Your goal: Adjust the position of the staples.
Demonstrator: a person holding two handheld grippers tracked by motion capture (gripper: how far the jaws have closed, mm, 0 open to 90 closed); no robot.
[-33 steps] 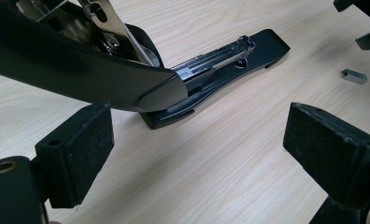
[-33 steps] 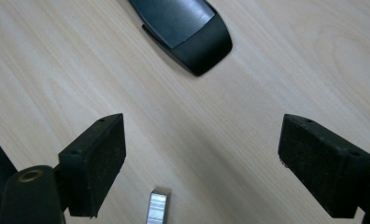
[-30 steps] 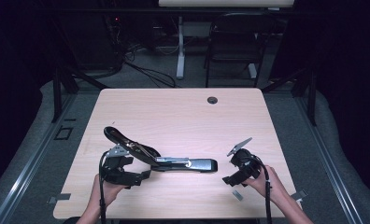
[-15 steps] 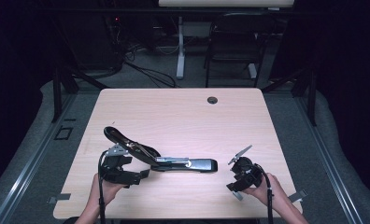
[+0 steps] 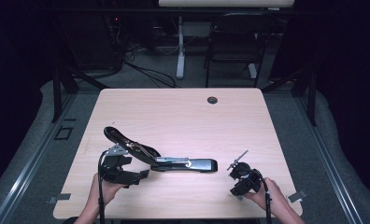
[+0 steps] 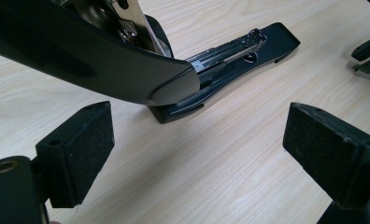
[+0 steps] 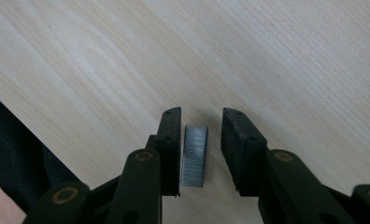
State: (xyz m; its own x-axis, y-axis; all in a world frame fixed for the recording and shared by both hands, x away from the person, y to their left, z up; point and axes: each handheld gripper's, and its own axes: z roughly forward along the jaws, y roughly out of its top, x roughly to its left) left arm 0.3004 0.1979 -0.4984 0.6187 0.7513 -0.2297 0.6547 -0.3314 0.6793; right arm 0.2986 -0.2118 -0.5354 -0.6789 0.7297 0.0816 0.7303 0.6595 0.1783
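A black stapler (image 5: 188, 164) lies swung open at the table's near middle, its lid (image 5: 127, 139) raised to the left. The lid (image 6: 103, 60) and the base with its metal staple channel (image 6: 239, 51) appear in the left gripper view. My left gripper (image 5: 143, 174) stands open just in front of the stapler's hinge end, nothing between its pads (image 6: 80, 149). My right gripper (image 5: 235, 190) points down at the table near the right front. A short grey strip of staples (image 7: 195, 156) lies flat between its fingers (image 7: 170, 144), close to the left pad and apart from the right one.
A round cable hole (image 5: 212, 100) sits at the table's far side. The table's near edge (image 7: 29, 135) runs close to the staple strip. The right gripper's tips (image 6: 367, 53) show far right in the left gripper view. A chair (image 5: 234, 42) stands beyond the table.
My right gripper has drawn back toward the near edge and tipped down over the table. The left gripper and the stapler have stayed put.
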